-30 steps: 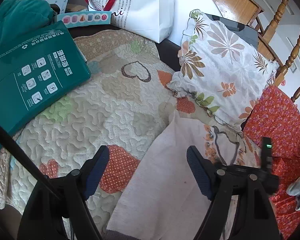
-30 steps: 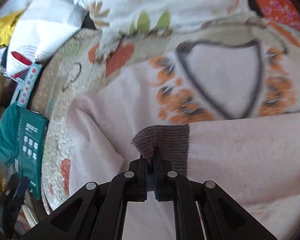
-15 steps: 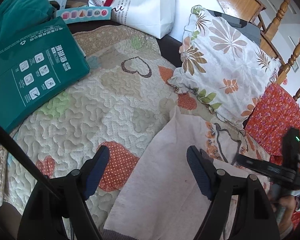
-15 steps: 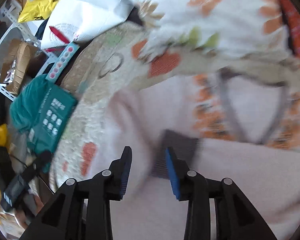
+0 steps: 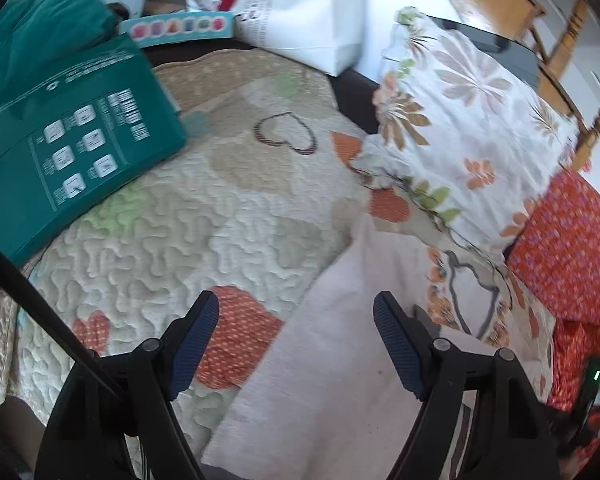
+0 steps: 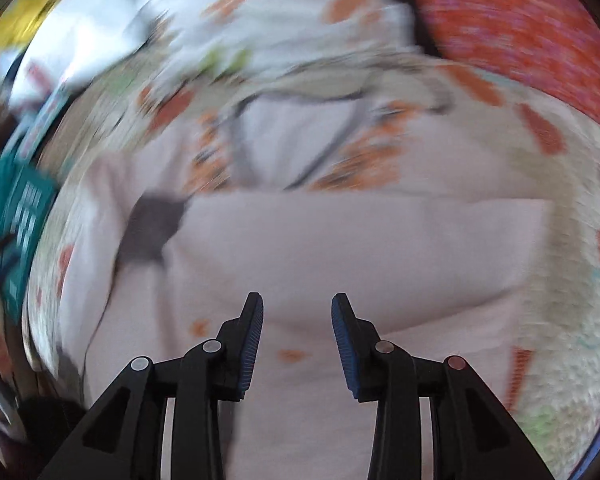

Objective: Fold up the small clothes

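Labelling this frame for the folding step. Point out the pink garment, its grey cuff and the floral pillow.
pink garment (image 5: pixel 332 380): left wrist view, on the plain pink cloth between the fingers.
grey cuff (image 6: pixel 150 232): right wrist view, blurred, on the middle of the dark ribbed patch.
floral pillow (image 5: pixel 472 136): left wrist view, on its leaf-printed face.

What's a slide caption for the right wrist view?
Open right gripper above a pale pink garment, its grey-cuffed sleeve folded across, on a quilted heart-patterned bedspread; motion-blurred.
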A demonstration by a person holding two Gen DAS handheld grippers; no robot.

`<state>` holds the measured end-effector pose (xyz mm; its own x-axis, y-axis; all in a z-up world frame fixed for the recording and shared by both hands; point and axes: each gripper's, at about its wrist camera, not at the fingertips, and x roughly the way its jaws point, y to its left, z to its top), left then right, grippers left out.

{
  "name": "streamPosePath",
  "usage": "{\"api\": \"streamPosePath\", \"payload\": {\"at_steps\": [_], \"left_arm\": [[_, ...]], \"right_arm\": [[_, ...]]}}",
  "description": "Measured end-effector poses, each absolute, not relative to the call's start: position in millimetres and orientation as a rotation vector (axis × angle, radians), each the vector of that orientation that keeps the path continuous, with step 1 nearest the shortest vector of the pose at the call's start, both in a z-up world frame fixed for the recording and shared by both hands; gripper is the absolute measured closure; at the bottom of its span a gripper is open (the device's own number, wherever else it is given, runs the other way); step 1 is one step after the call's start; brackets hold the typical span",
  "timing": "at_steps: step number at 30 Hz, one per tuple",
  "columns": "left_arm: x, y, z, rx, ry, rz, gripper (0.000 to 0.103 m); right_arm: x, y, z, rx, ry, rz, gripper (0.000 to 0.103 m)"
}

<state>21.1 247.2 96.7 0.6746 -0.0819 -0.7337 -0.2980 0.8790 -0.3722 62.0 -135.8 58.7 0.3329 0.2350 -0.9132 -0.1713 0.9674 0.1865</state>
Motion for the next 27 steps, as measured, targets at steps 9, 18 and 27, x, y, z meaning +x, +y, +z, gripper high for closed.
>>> {"api": "streamPosePath", "payload": {"at_steps": [9, 18, 27], "left_arm": [[14, 283, 92, -0.567, 0.830, 0.177, 0.025], [5, 305, 94, -0.640, 0.805, 0.177, 0.025], [1, 313, 97, -0.643, 0.787, 0.200, 0.025]], "right_arm": [[75, 13, 31, -0.307, 1.097, 0.395, 0.058], [104, 45, 26, -0.370, 1.045, 0.272, 0.097], [118, 75, 43, -0.183, 1.051, 0.345, 0.094]]}}
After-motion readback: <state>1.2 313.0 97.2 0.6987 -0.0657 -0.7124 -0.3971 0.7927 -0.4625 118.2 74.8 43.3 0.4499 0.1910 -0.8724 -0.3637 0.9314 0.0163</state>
